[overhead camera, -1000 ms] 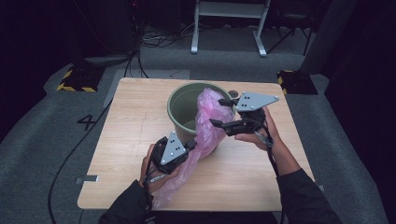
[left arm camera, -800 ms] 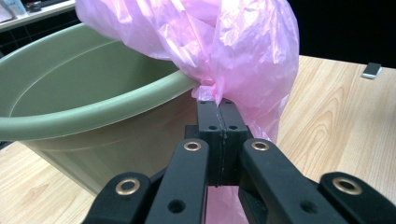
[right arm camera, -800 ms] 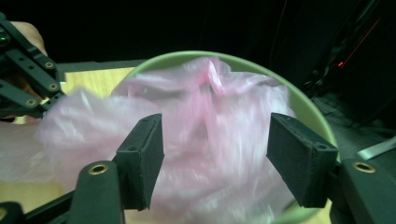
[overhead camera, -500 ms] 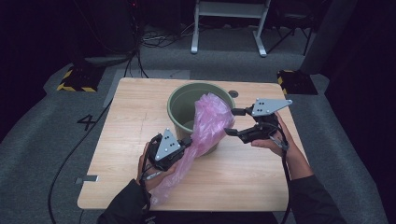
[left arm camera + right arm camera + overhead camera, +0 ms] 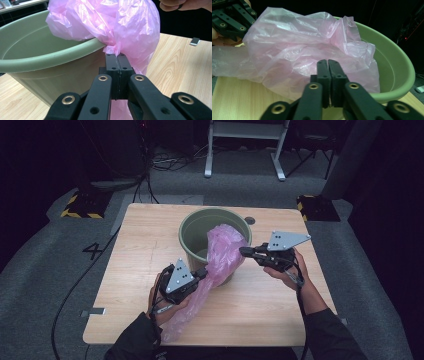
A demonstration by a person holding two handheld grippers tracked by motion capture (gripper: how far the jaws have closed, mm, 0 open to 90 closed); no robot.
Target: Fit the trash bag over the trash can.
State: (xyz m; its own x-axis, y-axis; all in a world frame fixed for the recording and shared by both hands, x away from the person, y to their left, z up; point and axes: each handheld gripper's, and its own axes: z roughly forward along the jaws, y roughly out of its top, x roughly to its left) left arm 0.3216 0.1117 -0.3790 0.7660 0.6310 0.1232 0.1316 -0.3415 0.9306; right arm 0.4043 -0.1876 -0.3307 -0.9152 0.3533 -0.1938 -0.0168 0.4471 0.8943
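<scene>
Left gripper [image 5: 202, 271] low over bench [image 5: 130, 265], fingers clenched on pink bag [image 5: 222, 252]; right gripper [image 5: 243, 251] level beside bucket [image 5: 192, 227], fingers just pinched onto bag.

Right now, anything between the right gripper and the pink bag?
Nothing visible. The right gripper is shut with its tips right at the pink bag draped over the green bucket's rim; the left gripper pinches the bag.

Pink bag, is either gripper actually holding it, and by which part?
The left gripper pinches the pink bag at a bunched fold beside the green bucket rim. The right gripper is shut at the bag's crumpled side; grip unclear.
</scene>
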